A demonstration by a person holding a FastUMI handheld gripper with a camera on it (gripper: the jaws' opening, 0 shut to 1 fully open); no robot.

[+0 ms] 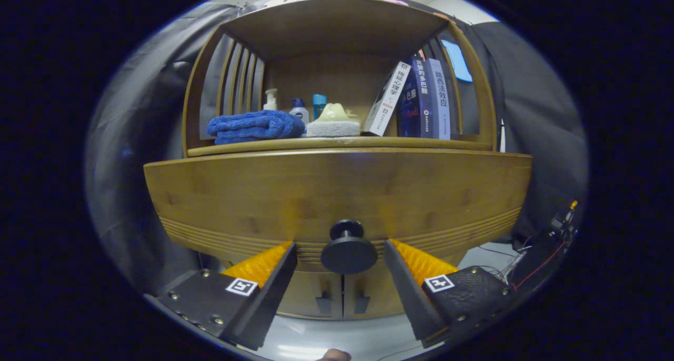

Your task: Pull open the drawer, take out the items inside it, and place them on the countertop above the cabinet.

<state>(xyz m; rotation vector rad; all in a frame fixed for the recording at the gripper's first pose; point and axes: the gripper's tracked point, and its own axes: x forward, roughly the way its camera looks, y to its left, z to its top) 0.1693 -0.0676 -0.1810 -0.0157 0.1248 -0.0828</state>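
We see the two-finger gripper [341,250] at the bottom centre of the frame, its fingers spread wide and apart from everything. The round black drawer knob [348,248] sits between the fingertips, with a clear gap on each side, so nothing is gripped. The knob is mounted on the curved wooden drawer front [337,190], which spans the middle of the frame and appears closed; its contents are hidden. Below it, between the fingers, we see two wooden cabinet doors [342,295]. Above the drawer lies the wooden countertop [337,144], inside an open shelf. On it, from left to right, rest a folded blue towel [254,126], three small bottles [297,108], a pale sponge block [333,124] and leaning books [413,99].
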